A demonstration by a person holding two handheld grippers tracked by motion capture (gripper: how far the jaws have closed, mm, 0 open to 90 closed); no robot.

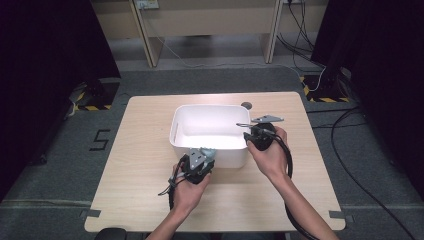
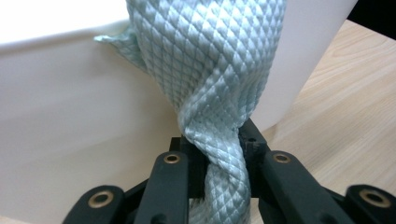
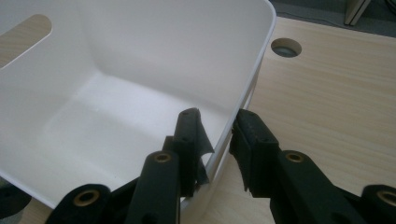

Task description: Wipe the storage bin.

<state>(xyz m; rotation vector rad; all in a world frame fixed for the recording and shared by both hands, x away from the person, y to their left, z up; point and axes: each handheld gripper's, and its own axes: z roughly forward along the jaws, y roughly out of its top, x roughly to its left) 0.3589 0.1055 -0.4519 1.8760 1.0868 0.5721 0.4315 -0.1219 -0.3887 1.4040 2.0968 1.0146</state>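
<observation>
Clamping pale green quilted cloth [image 2: 210, 79], left gripper [image 2: 219, 154] jaws pinched tight, fabric hanging against near wall of white plastic bin [image 1: 210, 145] mid-tabletop. Right gripper [image 3: 217, 140] jaws straddle bin's right rim, apparently pinning wall to steady it.

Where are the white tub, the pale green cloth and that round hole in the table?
white tub [image 1: 176, 127]: high view, its left wall.
pale green cloth [image 2: 210, 70]: left gripper view, the quilted fold above the jaws.
round hole [image 3: 286, 47]: right gripper view, its middle.

high: overhead, forward-down | gripper views: close | shared: white bin [image 1: 210, 131]
</observation>
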